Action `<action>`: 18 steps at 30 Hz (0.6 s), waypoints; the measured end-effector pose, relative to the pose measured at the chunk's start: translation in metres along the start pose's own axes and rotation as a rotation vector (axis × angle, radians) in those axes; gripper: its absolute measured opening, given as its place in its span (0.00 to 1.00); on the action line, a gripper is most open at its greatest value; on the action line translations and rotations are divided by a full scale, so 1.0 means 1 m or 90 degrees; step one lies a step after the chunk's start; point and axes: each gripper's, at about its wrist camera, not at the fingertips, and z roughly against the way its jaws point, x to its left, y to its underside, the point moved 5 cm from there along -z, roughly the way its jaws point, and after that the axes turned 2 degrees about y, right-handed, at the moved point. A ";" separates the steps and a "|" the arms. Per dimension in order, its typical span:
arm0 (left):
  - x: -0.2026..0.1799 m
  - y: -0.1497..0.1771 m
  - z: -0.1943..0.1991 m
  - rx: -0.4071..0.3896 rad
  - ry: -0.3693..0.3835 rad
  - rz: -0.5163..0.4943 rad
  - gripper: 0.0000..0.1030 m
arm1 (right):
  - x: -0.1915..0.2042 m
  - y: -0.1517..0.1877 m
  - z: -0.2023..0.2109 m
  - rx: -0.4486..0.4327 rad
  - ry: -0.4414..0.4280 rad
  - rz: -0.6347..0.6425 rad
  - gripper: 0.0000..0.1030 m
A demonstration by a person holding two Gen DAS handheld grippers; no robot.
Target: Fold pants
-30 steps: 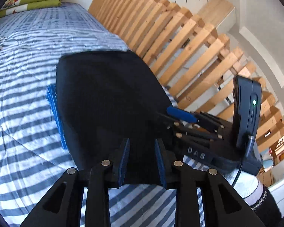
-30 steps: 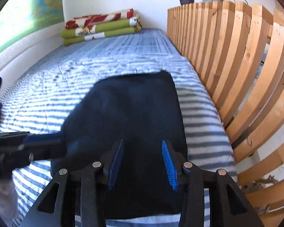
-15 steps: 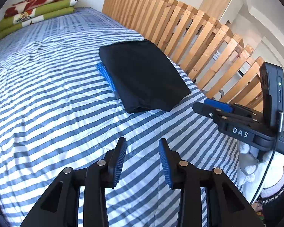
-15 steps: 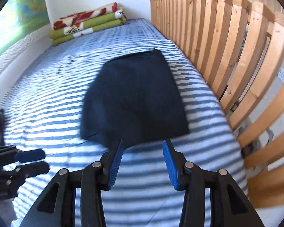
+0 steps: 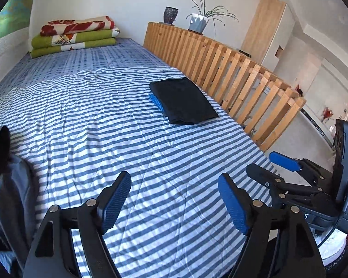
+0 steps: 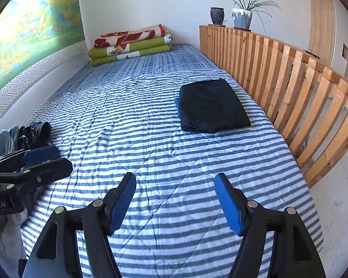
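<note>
Pants, black and folded into a flat, soft-cornered rectangle, lie on the far right part of the striped bedspread, close to the slatted wooden railing that runs along the bed's right edge. A strip of bright blue fabric peeks out along their left side, touching them. Between the pants and the near edge the quilted, slightly creased blue-and-white cover lies open and bare. Left gripper and right gripper both hover above this near stretch, well apart from the pants; their jaws have just been opening and stand wide, with nothing between the ribbed blue pads. Crumpled clothes sit at the near left edge. Folded green and red blankets are stacked at the far end.
</note>
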 end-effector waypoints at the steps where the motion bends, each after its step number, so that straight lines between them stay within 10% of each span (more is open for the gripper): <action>1: -0.002 0.010 0.011 -0.003 -0.004 -0.002 0.84 | 0.004 0.009 0.013 -0.007 0.013 0.003 0.66; 18: -0.010 0.106 0.142 -0.069 -0.067 0.004 0.90 | 0.041 0.095 0.104 -0.052 0.062 -0.071 0.74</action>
